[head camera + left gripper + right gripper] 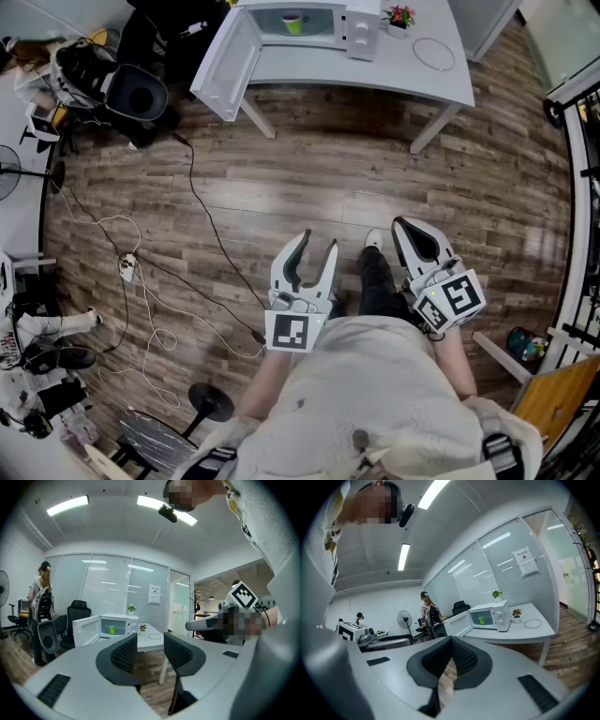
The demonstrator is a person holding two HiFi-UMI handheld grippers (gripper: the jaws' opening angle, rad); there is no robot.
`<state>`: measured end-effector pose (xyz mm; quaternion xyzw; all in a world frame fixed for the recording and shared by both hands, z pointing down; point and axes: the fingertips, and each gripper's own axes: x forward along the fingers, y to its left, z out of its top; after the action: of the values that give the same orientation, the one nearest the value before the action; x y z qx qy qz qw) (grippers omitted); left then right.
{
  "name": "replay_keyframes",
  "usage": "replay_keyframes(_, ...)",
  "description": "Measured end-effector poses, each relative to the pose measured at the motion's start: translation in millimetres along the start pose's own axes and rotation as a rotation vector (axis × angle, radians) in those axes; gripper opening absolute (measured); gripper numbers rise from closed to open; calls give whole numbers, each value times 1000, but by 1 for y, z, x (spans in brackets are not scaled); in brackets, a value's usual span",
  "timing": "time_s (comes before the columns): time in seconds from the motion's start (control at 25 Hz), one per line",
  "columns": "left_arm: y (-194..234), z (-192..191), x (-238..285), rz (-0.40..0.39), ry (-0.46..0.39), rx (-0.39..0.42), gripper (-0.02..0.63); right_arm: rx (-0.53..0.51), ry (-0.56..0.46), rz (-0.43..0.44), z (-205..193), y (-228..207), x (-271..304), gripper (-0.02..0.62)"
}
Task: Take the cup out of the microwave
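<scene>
The white microwave [309,23] stands far ahead on a white table [375,70], its door [225,61] swung wide to the left. A small green cup [293,23] sits upright inside it; the left gripper view shows this cup [112,630], and so does the right gripper view [482,619]. Both grippers are held close to my body over the wooden floor, well short of the table. My left gripper [312,246] has its jaws apart with nothing between them. On my right gripper [401,230] the jaws meet at the tips and hold nothing.
Black and white cables [202,211] trail across the floor at the left. Office chairs [136,94] and clutter crowd the far left corner. A small flower pot [400,17] and a white ring [434,53] lie on the table right of the microwave. A person [40,602] stands in the background.
</scene>
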<state>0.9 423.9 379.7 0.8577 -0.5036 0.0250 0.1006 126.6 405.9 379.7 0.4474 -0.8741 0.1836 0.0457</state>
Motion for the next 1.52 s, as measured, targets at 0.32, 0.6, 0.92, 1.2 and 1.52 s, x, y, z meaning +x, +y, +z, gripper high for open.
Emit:
replay_keyframes(0.32,46,-7,-149,-29,-56,39,187,45,-57,-33,-56,151,-35,6)
replay_keyframes(0.6,53,-3,-189,-9,-67,34,190,-22,-108,-20,-53,195,-43,6)
replay_keyframes(0.92,55,9,-165,-14,-98,46,192,-30,-103,-29,-39,177,-31,8)
replay_keyframes(1.2,52,13,-132,-8,-76,45,192,8,-116,0,-22,148,-20,8)
replay_keyframes(1.52,49,24,-60,22,-75,45,193,-16,-103,27,7,86,11,8)
